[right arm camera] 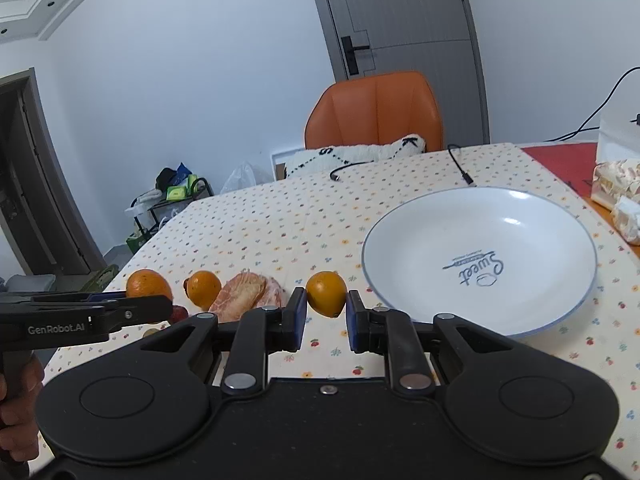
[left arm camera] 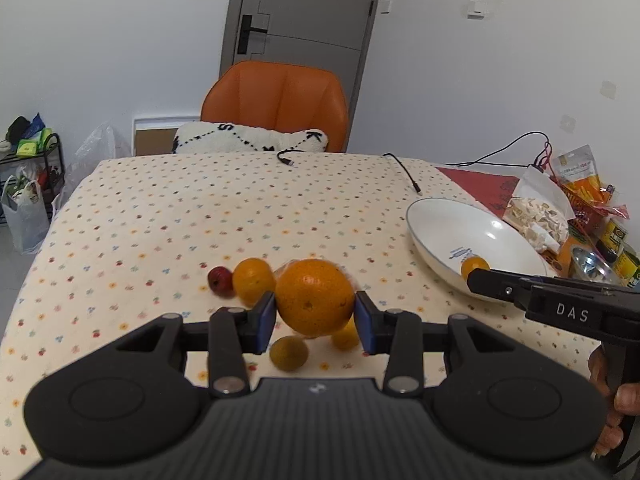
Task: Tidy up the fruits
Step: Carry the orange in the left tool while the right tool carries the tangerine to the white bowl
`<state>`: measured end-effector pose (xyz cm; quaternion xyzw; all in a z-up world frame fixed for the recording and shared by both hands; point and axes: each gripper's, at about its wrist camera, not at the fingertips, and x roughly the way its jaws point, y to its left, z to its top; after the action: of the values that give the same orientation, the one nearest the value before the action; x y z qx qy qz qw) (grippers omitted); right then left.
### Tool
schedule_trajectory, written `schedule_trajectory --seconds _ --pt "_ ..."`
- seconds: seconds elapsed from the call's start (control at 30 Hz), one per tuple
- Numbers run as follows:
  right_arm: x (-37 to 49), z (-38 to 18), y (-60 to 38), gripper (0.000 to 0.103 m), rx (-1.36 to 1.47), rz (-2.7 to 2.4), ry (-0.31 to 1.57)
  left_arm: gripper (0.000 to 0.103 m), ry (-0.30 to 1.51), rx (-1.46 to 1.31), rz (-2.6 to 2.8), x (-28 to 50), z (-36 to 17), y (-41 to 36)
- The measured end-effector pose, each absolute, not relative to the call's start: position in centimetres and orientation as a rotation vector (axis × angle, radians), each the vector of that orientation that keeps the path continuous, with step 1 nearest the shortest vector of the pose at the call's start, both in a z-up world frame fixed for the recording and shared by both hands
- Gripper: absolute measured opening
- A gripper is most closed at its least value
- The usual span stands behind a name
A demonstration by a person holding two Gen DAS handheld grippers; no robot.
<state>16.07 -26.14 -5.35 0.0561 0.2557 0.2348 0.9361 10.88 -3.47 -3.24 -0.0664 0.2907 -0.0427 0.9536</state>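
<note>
My left gripper [left arm camera: 315,316] is shut on a large orange [left arm camera: 314,298], held above the spotted tablecloth. Below and behind it lie a smaller orange [left arm camera: 254,280], a red fruit [left arm camera: 220,279], a greenish round fruit [left arm camera: 289,353] and a small yellow fruit [left arm camera: 345,336]. My right gripper [right arm camera: 326,312] is shut on a small orange fruit [right arm camera: 326,293], just left of the white plate [right arm camera: 500,224], which holds nothing. In the right wrist view the left gripper [right arm camera: 160,304] shows at the left with the large orange [right arm camera: 148,284], beside an orange [right arm camera: 204,288] and a peeled citrus piece [right arm camera: 248,296].
Snack bags [left arm camera: 540,216] and tins [left arm camera: 616,240] crowd the table's right edge beyond the plate [left arm camera: 460,228]. Two black cables [left arm camera: 404,172] lie at the far side. An orange chair [left arm camera: 276,104] with a cushion stands behind the table.
</note>
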Motion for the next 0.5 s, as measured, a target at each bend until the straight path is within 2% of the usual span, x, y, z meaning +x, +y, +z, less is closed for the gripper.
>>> schedule_trajectory --seconds 0.5 --pt "15.9 -4.6 -30.0 0.019 0.166 0.394 0.484 0.04 0.563 -0.127 -0.179 12.8 -2.3 -7.6"
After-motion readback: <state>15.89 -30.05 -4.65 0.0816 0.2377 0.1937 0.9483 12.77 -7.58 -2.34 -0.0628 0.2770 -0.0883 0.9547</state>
